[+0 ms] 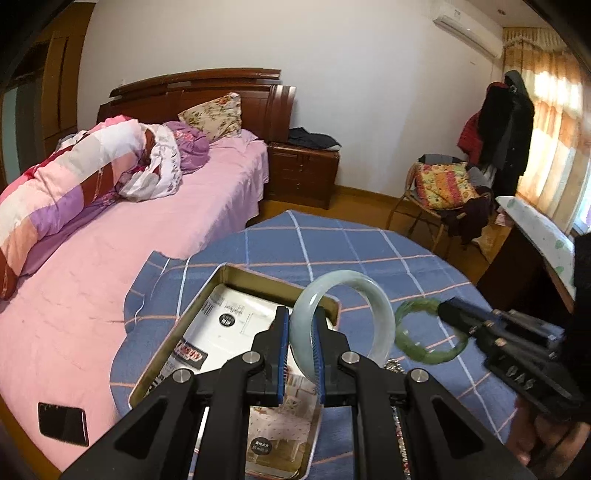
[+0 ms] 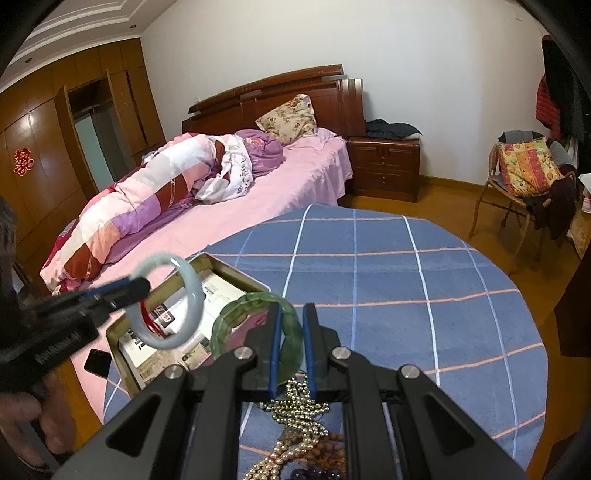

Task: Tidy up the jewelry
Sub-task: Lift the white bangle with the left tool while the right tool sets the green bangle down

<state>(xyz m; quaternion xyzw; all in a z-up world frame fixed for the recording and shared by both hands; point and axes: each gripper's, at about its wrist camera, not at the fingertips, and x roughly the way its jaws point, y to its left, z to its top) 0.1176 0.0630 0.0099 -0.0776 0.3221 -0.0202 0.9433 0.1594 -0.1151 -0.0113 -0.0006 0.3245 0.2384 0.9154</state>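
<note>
Left wrist: left tool clamps pale bangle; right tool clamps green bangle.

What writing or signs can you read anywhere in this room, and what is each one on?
Nothing reads clearly enough to quote.
Red paper sign on the wardrobe door: a Chinese character, too small to read with certainty.
Printed papers inside the metal tin: a barcode, a red logo and dark round labels, all blurred.
Air conditioner: a small sticker, unreadable.
</note>
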